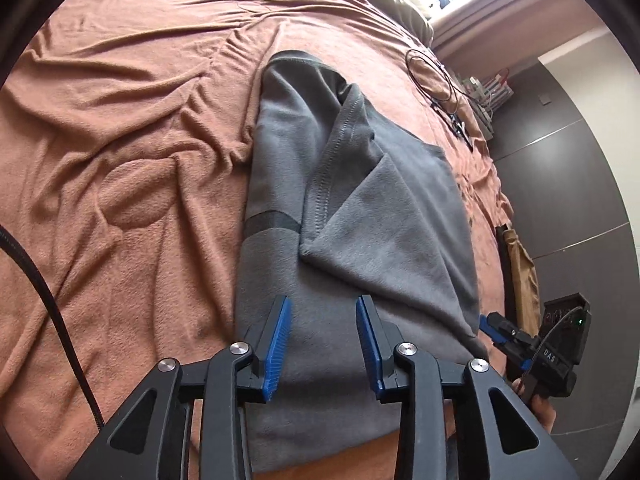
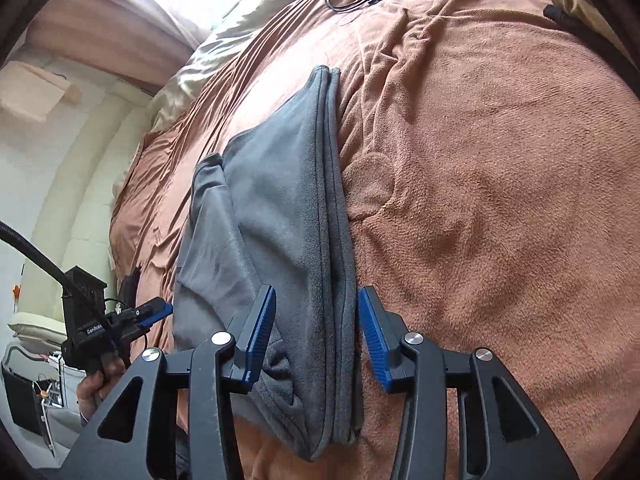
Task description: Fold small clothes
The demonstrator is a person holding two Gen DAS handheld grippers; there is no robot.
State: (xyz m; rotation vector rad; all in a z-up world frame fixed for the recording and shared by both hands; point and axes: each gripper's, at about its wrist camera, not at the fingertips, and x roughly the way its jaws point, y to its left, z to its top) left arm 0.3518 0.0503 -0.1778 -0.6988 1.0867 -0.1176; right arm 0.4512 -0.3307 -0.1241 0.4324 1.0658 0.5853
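— While both sets of fingers stand partly apart and empty, left gripper (image 1: 322,344) and right gripper (image 2: 316,336) hover over the grey garment (image 1: 360,200) near the bed's (image 1: 120,140) near edge.

— Sides look folded. Next, probably: grip the near hem, carry it toward the far end.

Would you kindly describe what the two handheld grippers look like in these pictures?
The left gripper and right gripper match: black linkage arms with silver pivot bolts and ribbed blue pads. Each black body carries white lettering, and a black cable leads from the left one.
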